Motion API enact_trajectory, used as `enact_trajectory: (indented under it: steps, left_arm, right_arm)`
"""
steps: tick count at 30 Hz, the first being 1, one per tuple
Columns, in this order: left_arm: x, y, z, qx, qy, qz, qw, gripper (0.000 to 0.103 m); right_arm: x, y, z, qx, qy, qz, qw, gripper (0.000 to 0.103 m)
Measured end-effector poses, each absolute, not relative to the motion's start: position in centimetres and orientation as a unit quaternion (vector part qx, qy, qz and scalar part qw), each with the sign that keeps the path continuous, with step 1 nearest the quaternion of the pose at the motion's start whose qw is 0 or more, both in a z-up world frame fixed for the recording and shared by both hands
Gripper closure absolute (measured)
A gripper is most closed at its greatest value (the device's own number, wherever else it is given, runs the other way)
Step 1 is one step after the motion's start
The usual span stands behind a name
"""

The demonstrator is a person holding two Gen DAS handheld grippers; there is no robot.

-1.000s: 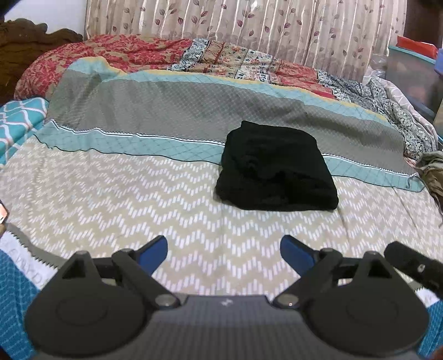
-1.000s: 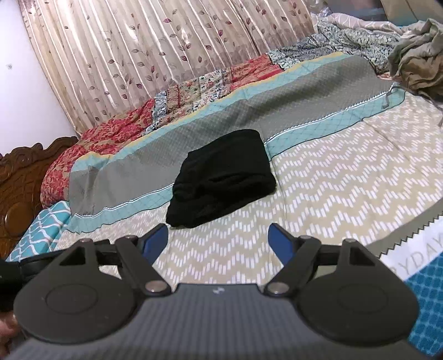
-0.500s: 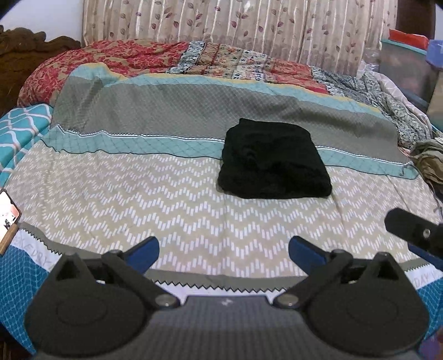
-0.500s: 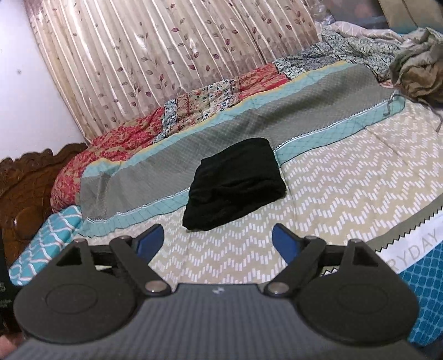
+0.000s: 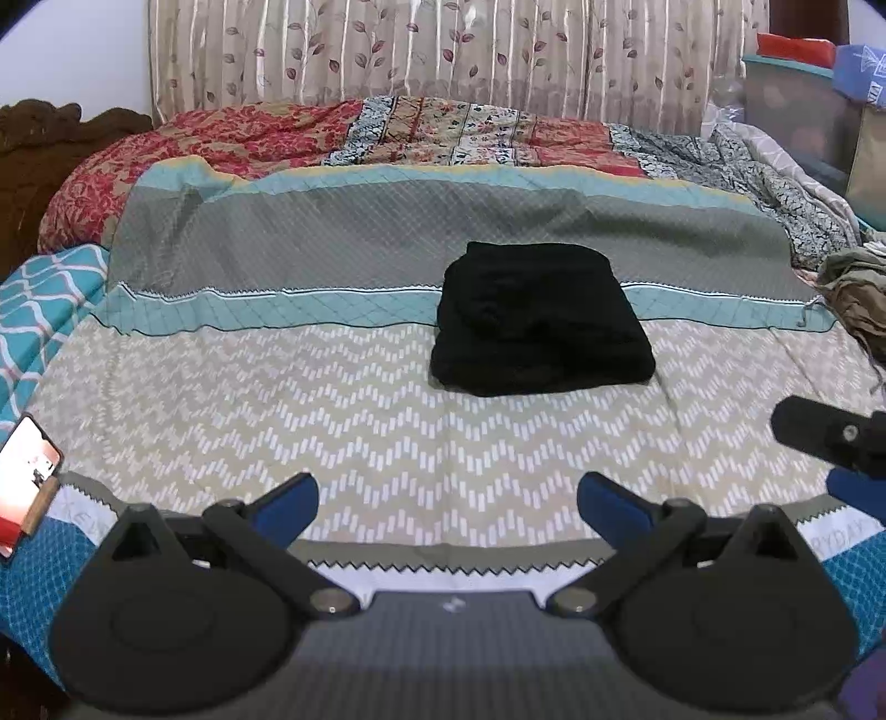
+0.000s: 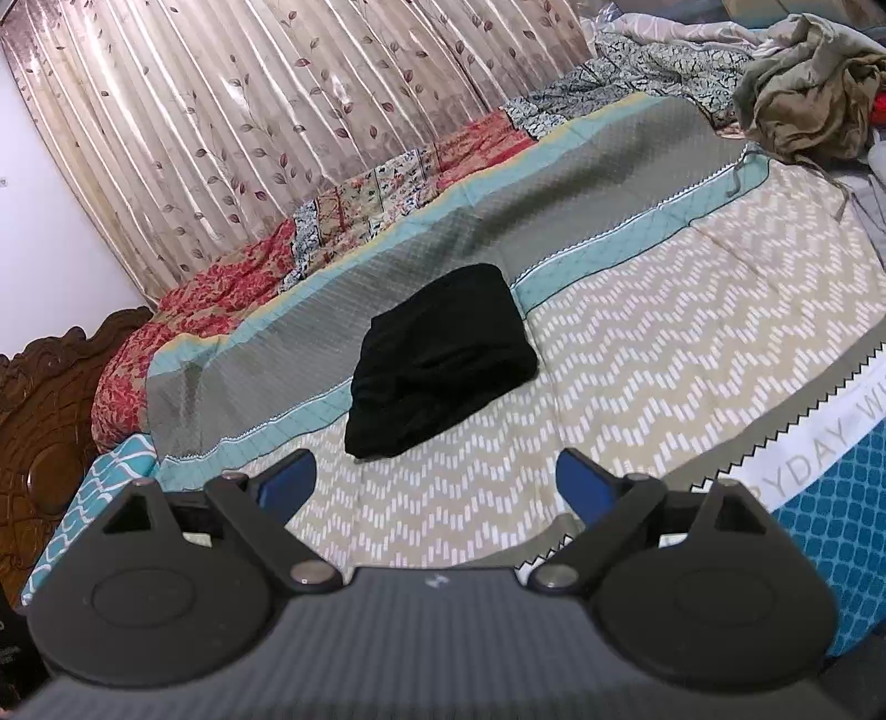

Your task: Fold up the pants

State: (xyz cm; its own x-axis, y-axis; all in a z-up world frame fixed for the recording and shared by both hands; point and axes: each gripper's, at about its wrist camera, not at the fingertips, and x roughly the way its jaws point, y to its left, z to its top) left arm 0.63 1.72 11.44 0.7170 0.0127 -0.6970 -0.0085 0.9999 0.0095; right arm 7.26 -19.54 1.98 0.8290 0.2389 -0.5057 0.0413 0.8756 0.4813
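Two handheld claws look out over a bed (image 5: 387, 443) covered with a patterned bedspread. The left claw (image 5: 447, 498) has its blue-tipped fingers spread wide apart with nothing between them; the right claw (image 6: 435, 477) is the same, fingers wide and empty. Both hover near the front edge of the bed, well apart from the clothing.

Ahead of both claws, toward the middle of the bed, lie the black pants (image 5: 540, 327), gathered into a compact, thick rectangle with layers stacked on top of each other. From the left claw they sit ahead and slightly to its right; from the right claw they sit ahead and slightly to its left, so the bundle lies between the two. Judging by its neat, squared shape, the folding looks complete or nearly so, which would explain why neither claw holds any fabric.

To the far left of the left claw, a phone (image 5: 27, 487) with a lit screen rests at the bed's edge. Far ahead and to the right of the right claw lies a crumpled olive garment (image 6: 803, 88). A leaf-patterned curtain (image 5: 443, 50) hangs behind the bed
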Motion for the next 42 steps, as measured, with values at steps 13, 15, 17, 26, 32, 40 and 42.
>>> enact_trajectory:
  steps: [13, 15, 17, 26, 32, 40, 42]
  left_arm:
    - [-0.3, 2.3, 12.3, 0.037, 0.336, 0.064, 0.939, 0.000]
    - [-0.4, 2.3, 12.4, 0.049, 0.331, 0.071, 0.940, 0.000]
    - [-0.5, 2.4, 12.4, 0.053, 0.331, 0.073, 0.939, 0.000]
    - [-0.4, 2.4, 12.6, 0.076, 0.346, 0.056, 0.933, 0.000]
    - [-0.6, 2.1, 12.3, 0.087, 0.358, 0.045, 0.928, 0.000]
    - [-0.5, 1.8, 11.8, 0.099, 0.368, 0.048, 0.923, 0.000]
    - [-0.6, 1.8, 11.7, 0.099, 0.368, 0.046, 0.923, 0.000]
  right_arm:
    - [7.5, -19.4, 1.9, 0.255, 0.320, 0.076, 0.909, 0.008]
    - [7.5, -19.3, 1.9, 0.257, 0.322, 0.077, 0.908, 0.008]
    - [7.5, -19.3, 2.0, 0.257, 0.323, 0.076, 0.908, 0.008]
    - [7.5, -19.3, 2.2, 0.262, 0.327, 0.079, 0.905, 0.008]
    - [7.5, -19.4, 2.2, 0.265, 0.332, 0.081, 0.901, 0.008]
    - [7.6, -19.9, 2.1, 0.269, 0.336, 0.077, 0.899, 0.008]
    - [7.6, -19.9, 2.0, 0.270, 0.337, 0.076, 0.899, 0.008]
